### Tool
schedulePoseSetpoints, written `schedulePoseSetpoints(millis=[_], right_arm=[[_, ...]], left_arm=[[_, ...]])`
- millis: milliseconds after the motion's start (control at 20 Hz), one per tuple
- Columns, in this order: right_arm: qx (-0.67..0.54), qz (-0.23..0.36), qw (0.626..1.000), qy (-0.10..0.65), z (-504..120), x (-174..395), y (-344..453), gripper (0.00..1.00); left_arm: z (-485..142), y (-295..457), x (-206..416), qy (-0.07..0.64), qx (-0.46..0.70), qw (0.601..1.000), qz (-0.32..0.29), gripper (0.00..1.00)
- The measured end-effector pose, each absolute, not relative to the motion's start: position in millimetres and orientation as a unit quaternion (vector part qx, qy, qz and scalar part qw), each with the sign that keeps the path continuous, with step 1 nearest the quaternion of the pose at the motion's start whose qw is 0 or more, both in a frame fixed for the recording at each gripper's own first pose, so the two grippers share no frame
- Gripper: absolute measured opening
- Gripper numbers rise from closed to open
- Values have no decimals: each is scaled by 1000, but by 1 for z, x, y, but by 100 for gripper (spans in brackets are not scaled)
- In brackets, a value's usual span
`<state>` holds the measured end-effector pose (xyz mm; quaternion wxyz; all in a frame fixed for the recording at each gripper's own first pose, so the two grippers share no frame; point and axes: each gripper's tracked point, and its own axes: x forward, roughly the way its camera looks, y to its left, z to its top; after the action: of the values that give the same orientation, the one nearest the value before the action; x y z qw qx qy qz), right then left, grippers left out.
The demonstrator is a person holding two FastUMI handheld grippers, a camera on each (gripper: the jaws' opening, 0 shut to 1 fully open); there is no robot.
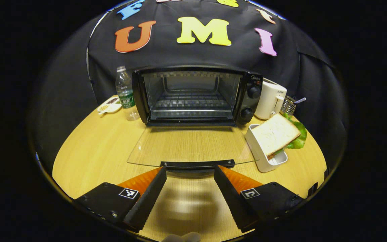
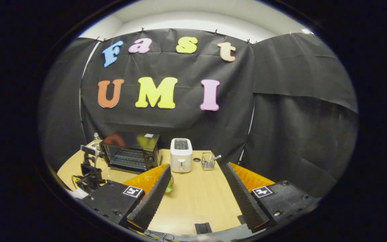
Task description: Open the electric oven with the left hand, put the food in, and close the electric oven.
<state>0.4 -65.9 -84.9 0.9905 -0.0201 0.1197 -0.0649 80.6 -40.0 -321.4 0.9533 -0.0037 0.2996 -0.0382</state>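
Count, all relative to the oven: 1 electric oven, door down, w/ 2 knobs on its right panel. 1 water bottle just left of oven, 1 small dish left of that. 1 toaster right of oven, 1 wire holder further right. 1 white tray front-right of oven w/ 1 sandwich on it. Grippers seen: 2, i.e. left gripper and right gripper, both w/ fingers apart.

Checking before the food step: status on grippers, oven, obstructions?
Left gripper open, just off the door handle. Right gripper open, empty. Oven door down flat; sandwich in white holder beside it. Path clear.
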Motion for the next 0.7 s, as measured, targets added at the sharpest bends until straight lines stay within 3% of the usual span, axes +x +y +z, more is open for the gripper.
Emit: schedulePoseSetpoints(millis=[50, 100, 200, 250, 300, 400, 700], right_arm=[[-16, -58, 991, 121, -90, 4, -63, 96], [-10, -48, 991, 128, -100, 8, -60, 100], [7, -25, 990, 142, -124, 19, -53, 96], [19, -10, 988, 151, -138, 25, -50, 100], [32, 5, 987, 160, -154, 31, -46, 96], [65, 38, 980, 186, -189, 45, -38, 100], [187, 122, 934, 278, -293, 103, -17, 99]], left_arm=[[-306, -37, 79, 280, -1, 959, -43, 94], [-287, -32, 74, 260, 1, 964, -46, 94], [-250, -23, 62, 226, -1, 973, -50, 94], [-230, -17, 56, 210, -5, 976, -52, 94], [-211, -12, 50, 193, -6, 980, -51, 94], [-174, -1, 36, 166, -9, 985, -41, 94], [-86, 15, 0, 95, -6, 995, 7, 94]])
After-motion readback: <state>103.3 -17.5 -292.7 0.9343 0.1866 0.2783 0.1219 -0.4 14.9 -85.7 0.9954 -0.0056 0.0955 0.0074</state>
